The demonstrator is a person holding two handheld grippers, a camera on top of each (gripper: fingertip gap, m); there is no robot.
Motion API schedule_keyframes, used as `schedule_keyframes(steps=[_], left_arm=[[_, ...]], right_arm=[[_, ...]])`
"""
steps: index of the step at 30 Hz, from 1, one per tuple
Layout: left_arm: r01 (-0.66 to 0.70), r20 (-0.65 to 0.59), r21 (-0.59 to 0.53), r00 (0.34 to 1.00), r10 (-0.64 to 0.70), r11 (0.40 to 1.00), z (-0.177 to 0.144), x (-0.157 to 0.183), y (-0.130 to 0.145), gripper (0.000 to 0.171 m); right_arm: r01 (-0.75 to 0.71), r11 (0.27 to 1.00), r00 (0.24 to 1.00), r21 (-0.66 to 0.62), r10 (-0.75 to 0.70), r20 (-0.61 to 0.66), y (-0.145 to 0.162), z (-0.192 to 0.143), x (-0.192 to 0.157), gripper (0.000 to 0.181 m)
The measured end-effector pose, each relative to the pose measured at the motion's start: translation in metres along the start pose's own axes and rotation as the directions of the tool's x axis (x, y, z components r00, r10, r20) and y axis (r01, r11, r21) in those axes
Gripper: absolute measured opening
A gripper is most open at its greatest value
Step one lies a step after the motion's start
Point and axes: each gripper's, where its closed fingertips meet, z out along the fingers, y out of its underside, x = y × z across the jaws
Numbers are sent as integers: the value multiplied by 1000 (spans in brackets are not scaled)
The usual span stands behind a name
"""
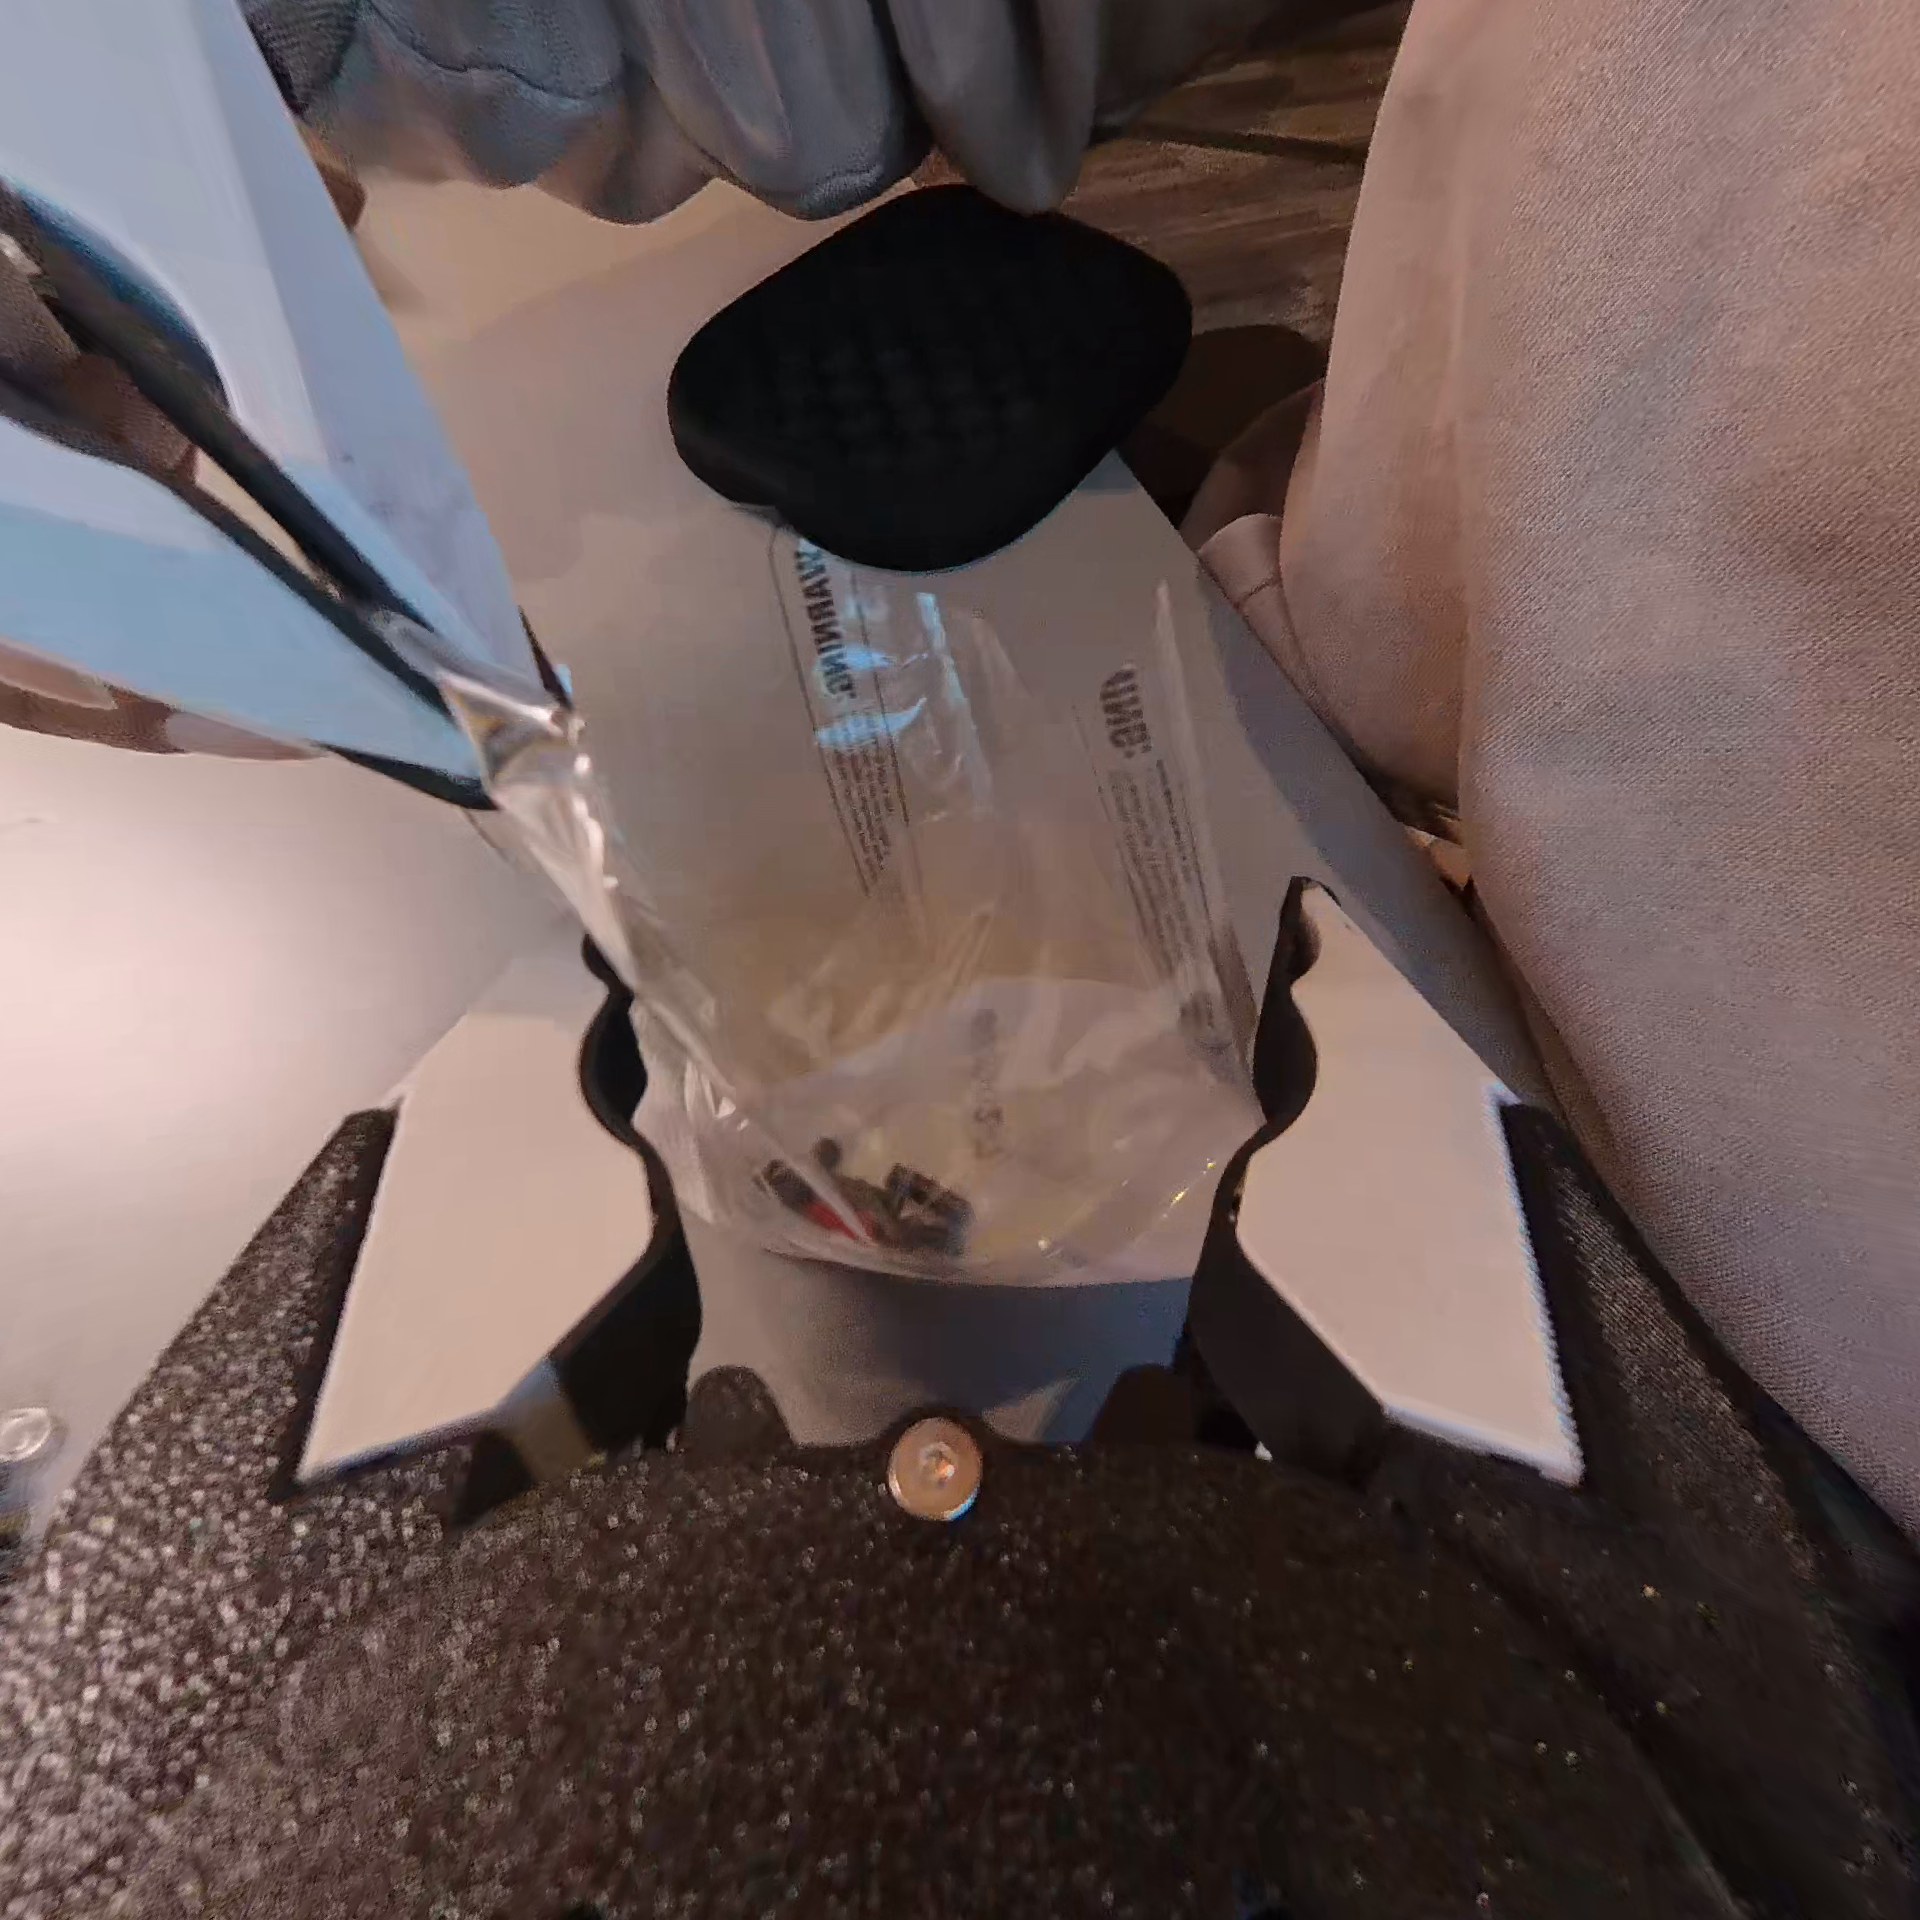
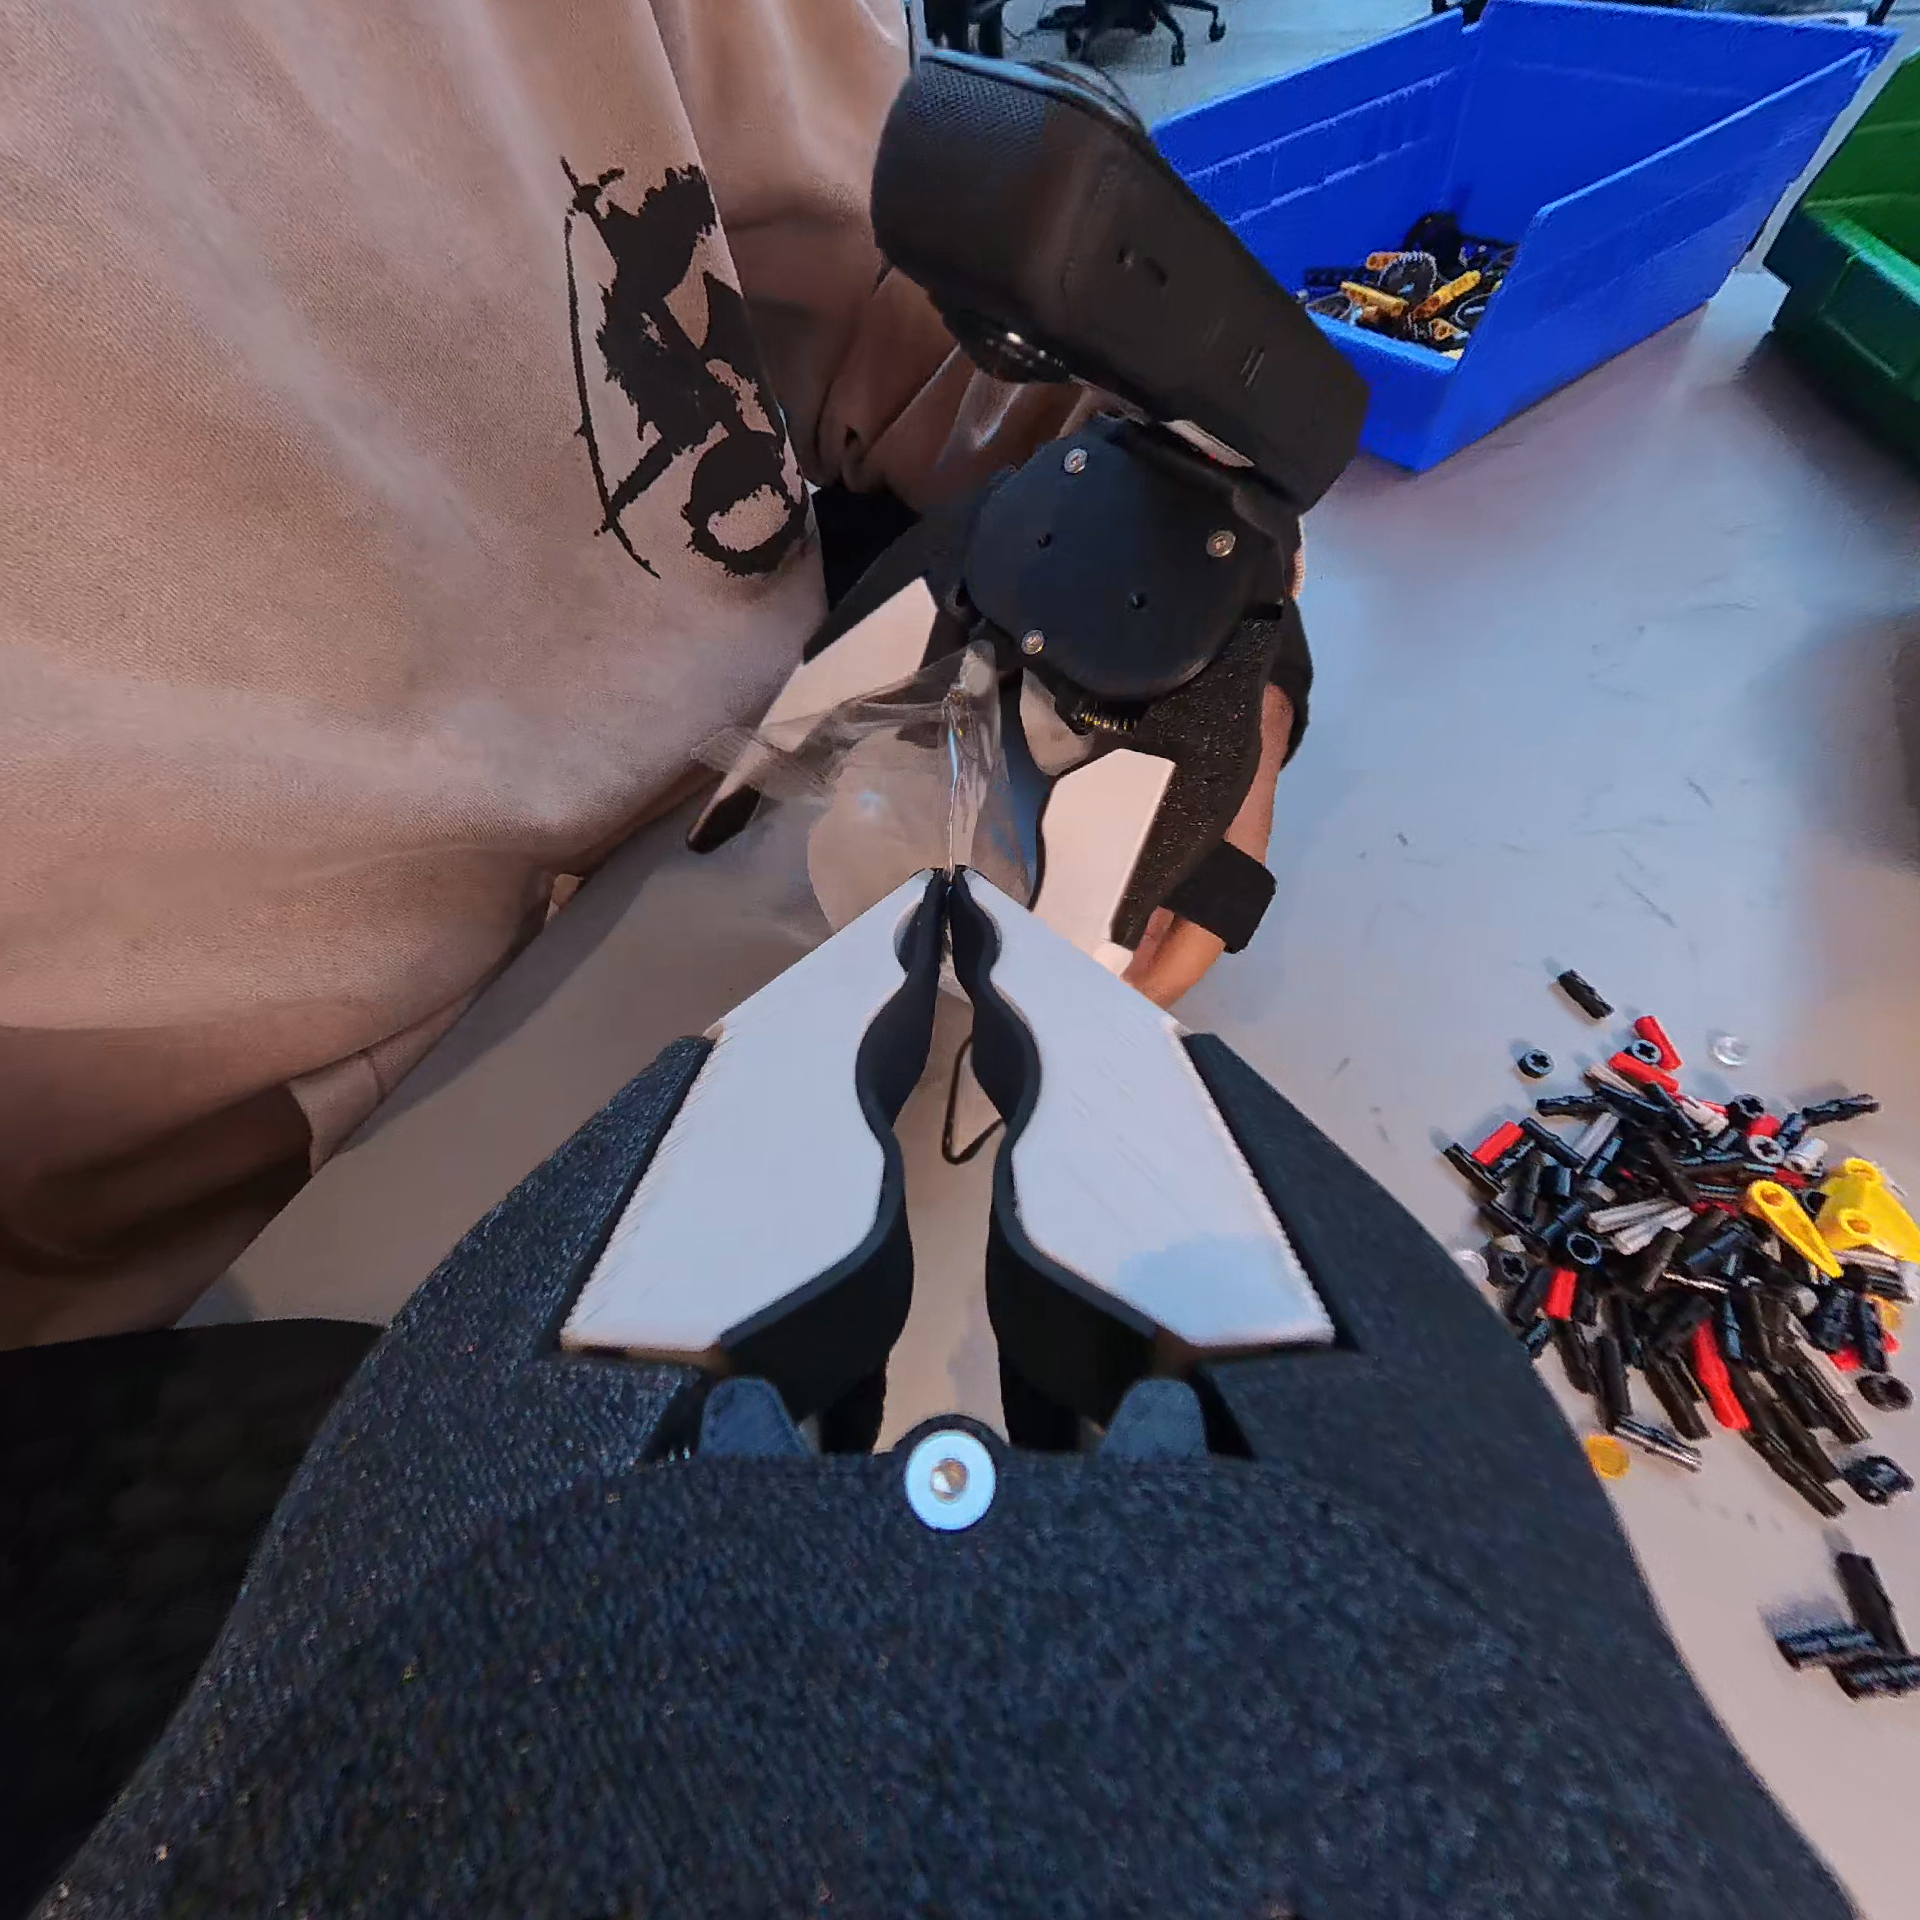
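A clear plastic bag (image 1: 935,935) is held up over the grey table (image 2: 1558,727), its long axis running away from the left gripper (image 1: 935,1039), whose fingers are spread around its lower end, without a visible pinch. Its upper edge is clenched by the right gripper (image 2: 948,878). A few small dark parts (image 1: 873,1195) are seen at the bag's bottom.

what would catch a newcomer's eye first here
A clear plastic bag stretched between both grippers: the right gripper pinches its edge, the left gripper straddles it. A pile of black, red and yellow building pieces lies right; a blue bin sits behind.
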Motion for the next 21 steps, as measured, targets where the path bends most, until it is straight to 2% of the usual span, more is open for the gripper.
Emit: schedule_keyframes(steps=[2, 4, 7, 10, 15, 18, 21], left_arm=[[-4, 34, 9, 999, 4, 1000, -3, -3, 0, 107], [11, 84, 36, 996, -14, 999, -8, -9, -3, 104], [45, 211, 89, 975, -62, 995, -20, -25, -6, 94], [91, 364, 82, 924, -115, 992, -35, -45, 1, 83], [184, 532, 97, 821, -207, 978, -59, -61, 16, 75], [179, 559, 103, 804, -205, 979, -64, -58, 18, 75], [142, 581, 53, 800, -146, 988, -61, -55, 19, 80]], right_arm=[[4, 1000, 1000, 3, -4, -16, -1, -2, 2, 0], [9, 1000, 999, -1, -9, -45, -2, -5, 5, 0], [12, 1000, 993, -1, -12, -121, -4, -10, 16, 0], [16, 1000, 973, -13, -19, -228, -3, -13, 31, 3], [16, 1000, 911, -5, -17, -413, -9, -25, 45, 34], [51, 999, 890, -3, -47, -453, -20, -23, 32, 34], [26, 998, 914, -62, -49, -402, -11, 5, 16, 33]])
